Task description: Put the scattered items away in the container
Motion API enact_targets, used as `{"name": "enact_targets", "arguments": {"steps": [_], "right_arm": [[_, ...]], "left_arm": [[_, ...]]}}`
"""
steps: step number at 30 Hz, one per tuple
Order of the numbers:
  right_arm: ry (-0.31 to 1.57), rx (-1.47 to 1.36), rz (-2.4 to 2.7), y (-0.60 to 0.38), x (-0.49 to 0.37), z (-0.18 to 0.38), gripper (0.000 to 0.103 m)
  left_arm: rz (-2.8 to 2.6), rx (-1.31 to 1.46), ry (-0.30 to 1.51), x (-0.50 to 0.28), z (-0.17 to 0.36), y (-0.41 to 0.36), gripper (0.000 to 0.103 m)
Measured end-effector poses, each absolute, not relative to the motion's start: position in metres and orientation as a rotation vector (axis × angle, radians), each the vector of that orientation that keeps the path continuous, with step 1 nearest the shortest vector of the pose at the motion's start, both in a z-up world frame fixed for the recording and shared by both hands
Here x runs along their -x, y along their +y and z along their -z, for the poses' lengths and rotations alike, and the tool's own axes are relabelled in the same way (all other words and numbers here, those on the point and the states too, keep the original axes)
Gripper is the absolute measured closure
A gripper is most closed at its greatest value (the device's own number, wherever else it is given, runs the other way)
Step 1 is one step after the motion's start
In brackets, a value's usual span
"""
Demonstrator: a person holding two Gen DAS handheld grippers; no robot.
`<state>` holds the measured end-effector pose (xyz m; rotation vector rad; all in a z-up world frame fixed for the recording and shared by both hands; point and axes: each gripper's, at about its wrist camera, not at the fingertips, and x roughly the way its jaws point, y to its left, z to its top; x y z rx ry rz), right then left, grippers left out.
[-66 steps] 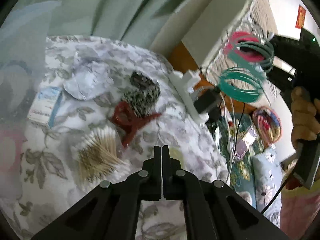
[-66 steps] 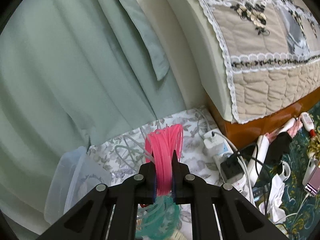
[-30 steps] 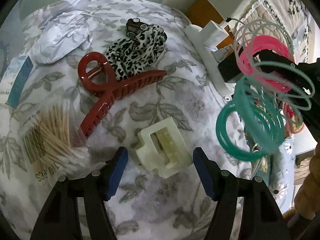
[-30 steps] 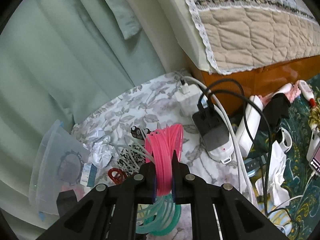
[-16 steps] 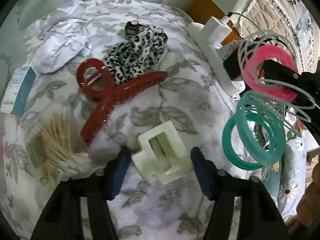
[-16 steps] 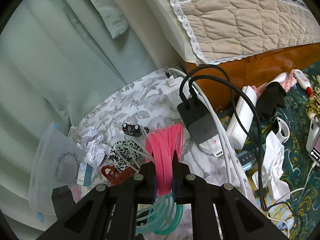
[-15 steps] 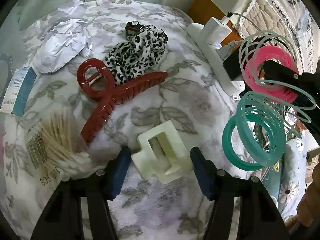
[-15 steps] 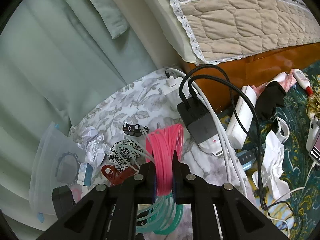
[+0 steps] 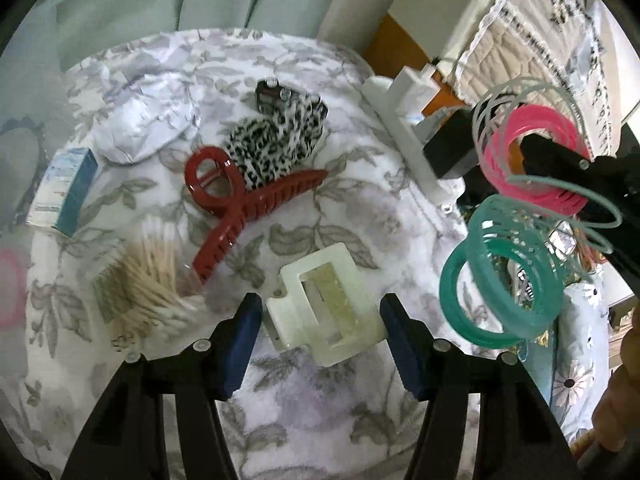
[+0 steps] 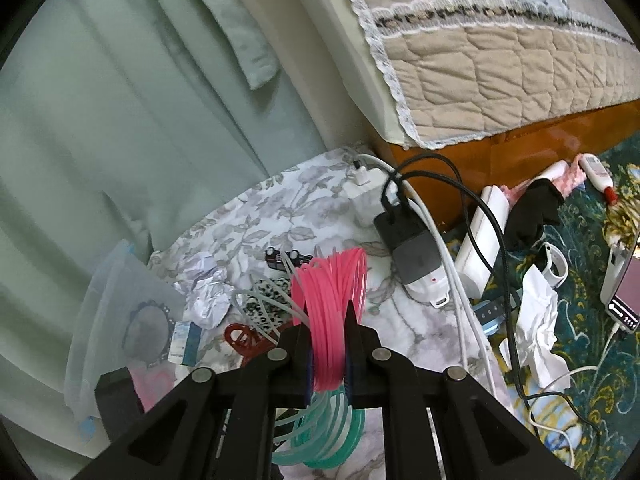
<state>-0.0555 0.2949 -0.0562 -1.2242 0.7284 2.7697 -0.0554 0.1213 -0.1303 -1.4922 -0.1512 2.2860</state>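
Note:
My left gripper (image 9: 320,320) is shut on a cream hair claw (image 9: 324,304); its blue pads press both sides, just above the floral cloth (image 9: 360,208). A red hair claw (image 9: 240,200), a leopard scrunchie (image 9: 276,144), a small black clip (image 9: 270,94), cotton swabs (image 9: 148,284), crumpled paper (image 9: 148,128) and a small blue-white box (image 9: 64,188) lie beyond. My right gripper (image 10: 328,316) is shut on the pink rings (image 10: 332,280) of a coil; its teal rings (image 10: 320,436) hang below. In the left wrist view that coil (image 9: 532,160) hangs at the right. The translucent container (image 10: 116,312) stands at the left.
A white power strip (image 9: 408,120) with a black charger (image 10: 412,252) and cables (image 10: 460,300) lies along the cloth's right edge. A quilted bed (image 10: 500,60) rises behind, green curtains (image 10: 120,100) at the left. Tissue, a phone and small items litter the patterned rug (image 10: 580,360).
The left jaws, shut at first, opened around the cream claw, closed onto it and rose with it. The right gripper kept its hold on the coil and rose slightly.

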Motion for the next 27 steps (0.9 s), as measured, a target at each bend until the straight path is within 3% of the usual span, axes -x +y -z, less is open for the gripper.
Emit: {"name": "enact_targets", "arguments": {"steps": [27], "right_arm": [[0.504,1.050,-3.066,0.190,0.038,-0.049,0.091]], "left_arm": [[-2.606,0.957,-0.376,0.032,-0.012,-0.010,0.040]]}}
